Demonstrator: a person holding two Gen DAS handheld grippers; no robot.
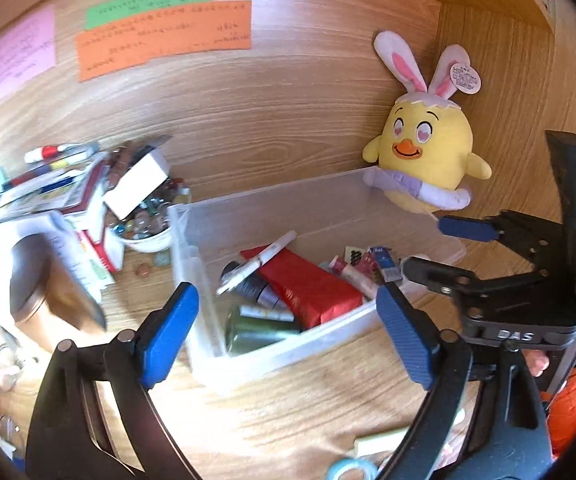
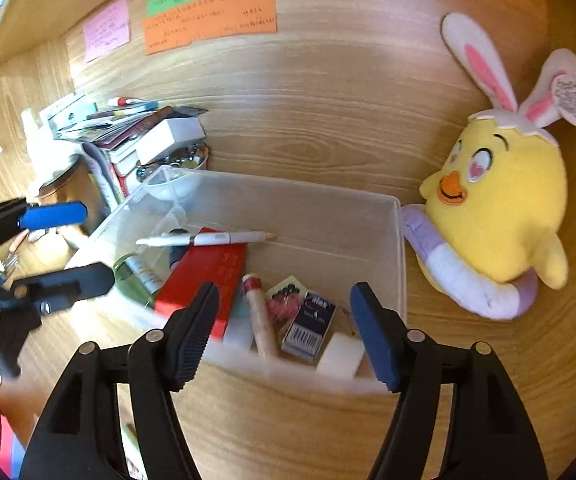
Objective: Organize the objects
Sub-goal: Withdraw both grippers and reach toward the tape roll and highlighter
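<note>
Both grippers empty, fingers apart: left gripper (image 1: pixel 288 332), right gripper (image 2: pixel 284 332). Clear plastic bin (image 2: pixel 402 240) ahead of fingertips, already loaded. Likely between placements; next needs a loose item.

Two wrist views, angled down, close over the same clear bin (image 1: pixel 288 356), plush chick (image 2: pixel 500 208) behind

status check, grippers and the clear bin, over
Left gripper and right gripper open, nothing held. Clear bin on desk, holding white pen and red box. Plush chick beside bin's right wall.
</note>
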